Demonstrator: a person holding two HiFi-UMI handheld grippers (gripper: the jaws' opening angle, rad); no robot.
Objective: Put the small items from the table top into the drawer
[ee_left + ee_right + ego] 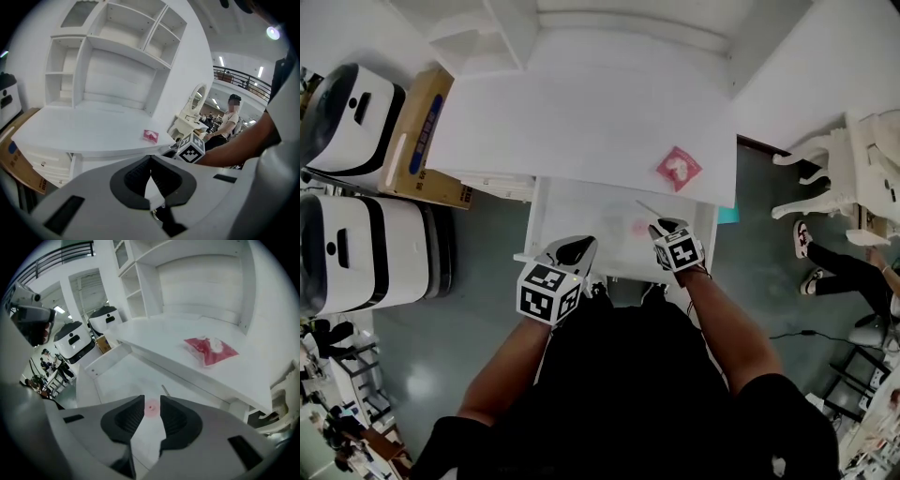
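**Left gripper** (pixel 577 248): held at the near edge of the open drawer (pixel 581 211), at 9 o'clock from the right gripper (pixel 661 228). In the left gripper view the jaws are pressed together at the tips, with nothing between them.

**Right gripper:** positioned over the drawer's right half. In the right gripper view the jaws are spread by a narrow gap and pinch nothing.

**Drawer contents:**
- The pink disc (pixel 151 408) lies on the drawer floor. It shows through the gap of the right jaws but is not gripped.
- The thin stick (pixel 165 390) lies just beyond the disc, at 1 o'clock from it.

**Table** (pixel 581 112): white, directly beyond the drawer. The red packet (pixel 678 168) lies flat on the table near its front right edge, at 12 o'clock from the right gripper. It carries a white picture, but no writing can be read.

**Beyond the table:** white open shelves (pixel 122 42) rise at the back of the table.

**Far left, on the floor:**
- A cardboard box (pixel 417 141) stands at 10 o'clock from the left gripper. Its blue label has print too small to read.
- Two white machines with black panels (pixel 347 117) stand beside the box.
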